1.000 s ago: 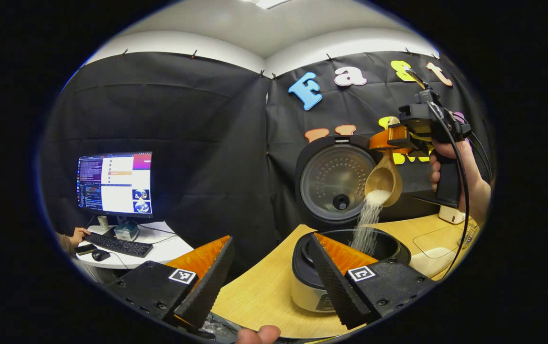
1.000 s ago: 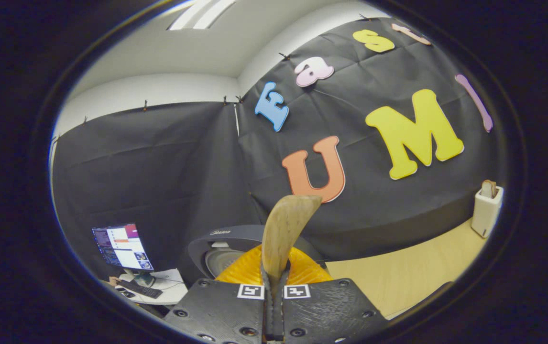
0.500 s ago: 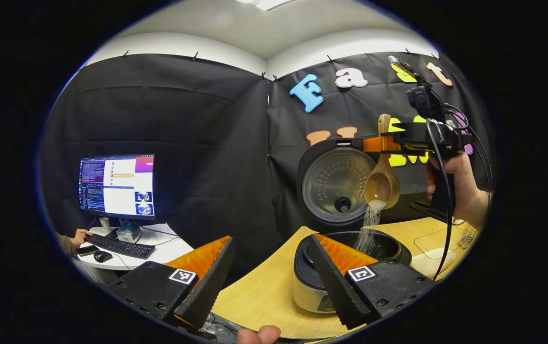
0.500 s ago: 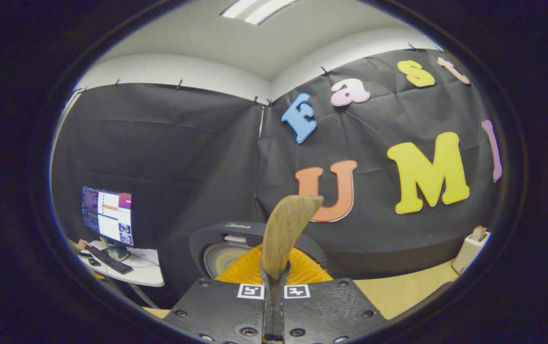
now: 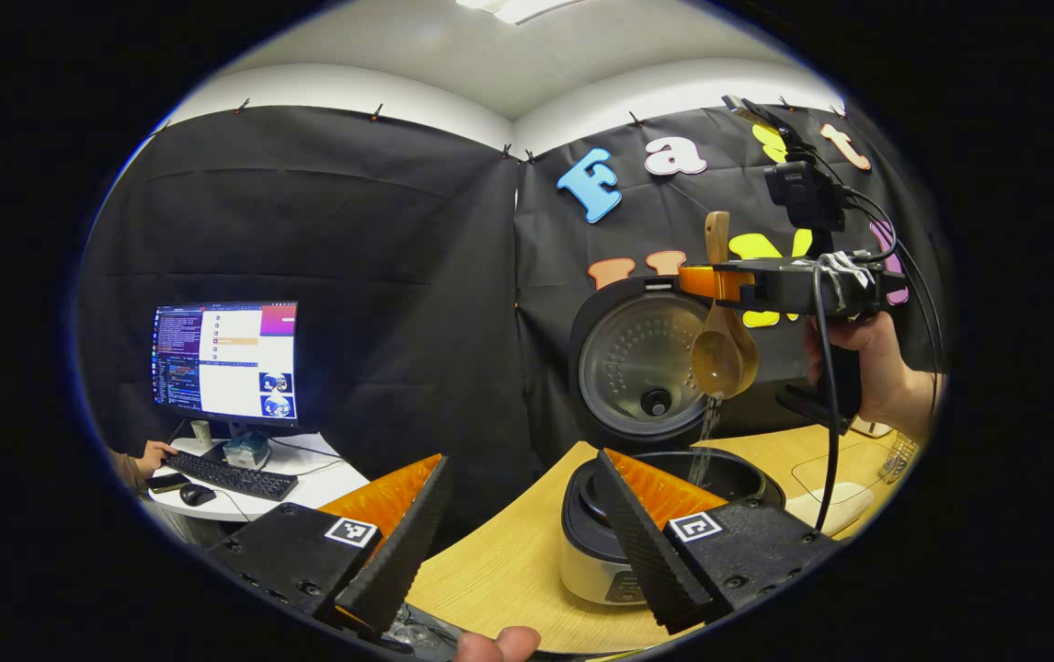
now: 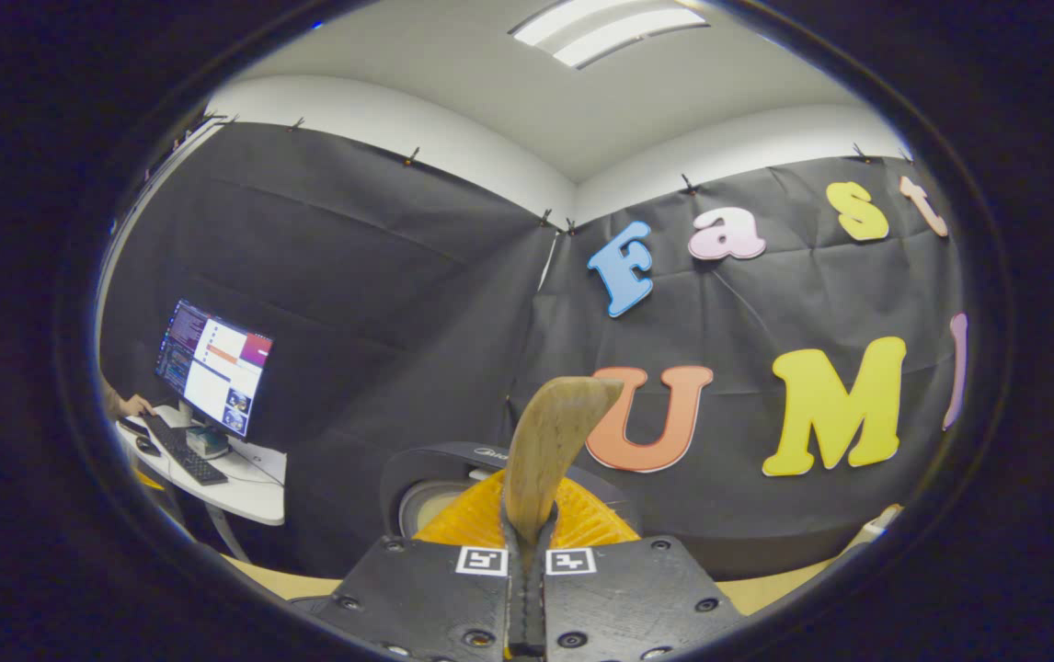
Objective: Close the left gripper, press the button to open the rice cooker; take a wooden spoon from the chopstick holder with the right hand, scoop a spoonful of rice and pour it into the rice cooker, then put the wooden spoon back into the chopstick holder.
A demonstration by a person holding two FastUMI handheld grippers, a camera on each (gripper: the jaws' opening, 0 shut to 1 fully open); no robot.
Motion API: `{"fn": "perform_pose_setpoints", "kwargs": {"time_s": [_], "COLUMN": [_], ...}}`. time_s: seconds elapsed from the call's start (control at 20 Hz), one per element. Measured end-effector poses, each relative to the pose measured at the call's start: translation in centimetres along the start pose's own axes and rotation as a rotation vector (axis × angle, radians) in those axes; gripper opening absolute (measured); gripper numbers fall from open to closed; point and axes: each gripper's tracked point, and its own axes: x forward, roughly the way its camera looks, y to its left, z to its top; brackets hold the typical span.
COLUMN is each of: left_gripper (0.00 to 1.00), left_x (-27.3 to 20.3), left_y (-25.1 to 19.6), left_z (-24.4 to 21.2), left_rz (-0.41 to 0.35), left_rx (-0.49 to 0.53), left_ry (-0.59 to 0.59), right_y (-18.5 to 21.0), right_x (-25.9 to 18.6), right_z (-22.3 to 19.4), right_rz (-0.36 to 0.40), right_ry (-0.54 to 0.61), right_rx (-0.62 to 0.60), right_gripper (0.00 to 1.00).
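Pour nearly done. R gripper [image 5: 709, 280] holds the spoon [image 5: 723, 354] by its handle, fingers clamped tight on it (handle sticks up between them in the right gripper view [image 6: 550, 450]). Spoon hangs bowl-down over the cooker [image 5: 665, 515], which sits near the worktop's [image 5: 499, 570] front-left edge w/ lid [image 5: 642, 368] standing open behind the pot.

Change vs 1 s ago: then a thick white stream fell from a heaped bowl; half a sec ago it was thinner; now just a faint trickle of rice [image 5: 706, 428] drops into the pot, and the bowl looks close to empty. Spoon has also swung from tilted to almost vertical, and the R hand [image 5: 867, 368] has levelled out.

L gripper [image 5: 513, 529] hovers at the worktop's left edge, fingers spread wide, holding nothing; it hasn't shifted.

Meaning: scoop-and-pour step is about finished, I'd judge. What's left: carry spoon back to the holder, the white pot barely visible at the far right edge [image 6: 881, 526]. Risk: last grains dropping on the worktop if the spoon leaves too soon.
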Motion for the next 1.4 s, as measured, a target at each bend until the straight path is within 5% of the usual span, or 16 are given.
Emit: {"fn": "perform_pose_setpoints", "kwargs": {"time_s": [0.35, 0.75, 1.1, 1.4], "left_gripper": [0.99, 0.99, 0.99, 0.99], "left_x": [-0.2, -0.4, -1.1, -1.3], "left_y": [-0.2, -2.0, -4.8, -8.4], "left_z": [0.4, 1.2, 2.7, 3.2], "left_rz": [0.002, -0.025, -0.052, -0.104], "left_rx": [-0.002, -0.027, -0.036, -0.039], "left_ry": [-0.011, -0.022, -0.043, -0.053], "right_y": [0.4, -3.2, -14.5, -28.7], "right_x": [-0.3, -2.5, -8.4, -18.8], "right_z": [-0.5, -0.4, 1.0, -1.6], "right_rz": [0.04, 0.03, -0.135, -0.396], "right_ry": [0.011, 0.069, 0.047, 0.059], "right_rx": [0.009, 0.35, 0.459, 0.515], "right_gripper": [0.01, 0.01, 0.0, 0.0]}}
